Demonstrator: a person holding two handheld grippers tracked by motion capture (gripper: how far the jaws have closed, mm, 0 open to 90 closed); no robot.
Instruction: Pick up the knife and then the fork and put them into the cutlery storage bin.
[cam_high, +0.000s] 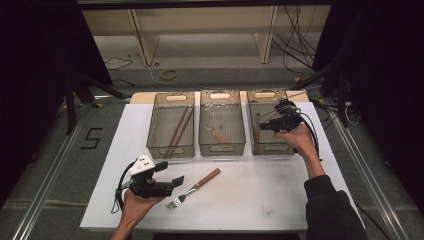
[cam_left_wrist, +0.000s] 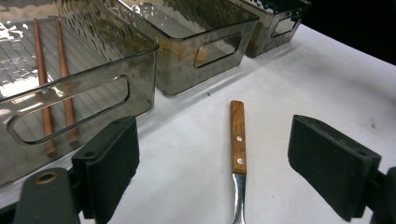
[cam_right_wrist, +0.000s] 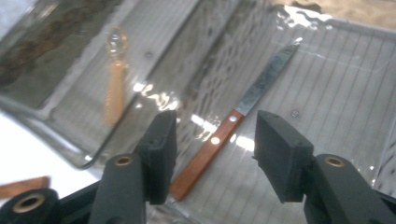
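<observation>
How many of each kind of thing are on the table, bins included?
Bins: 3 (left, middle, right)
Chopsticks: 2
Forks: 2 (one on the table, one in the middle bin)
Knife: 1
Total: 8

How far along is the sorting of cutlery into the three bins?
Mostly done. The chopsticks lie in the left bin, a small utensil in the middle bin, and the knife in the right bin, below the open right gripper. In hand: the open left gripper is lined up on the fork. Left: binning that fork.
</observation>
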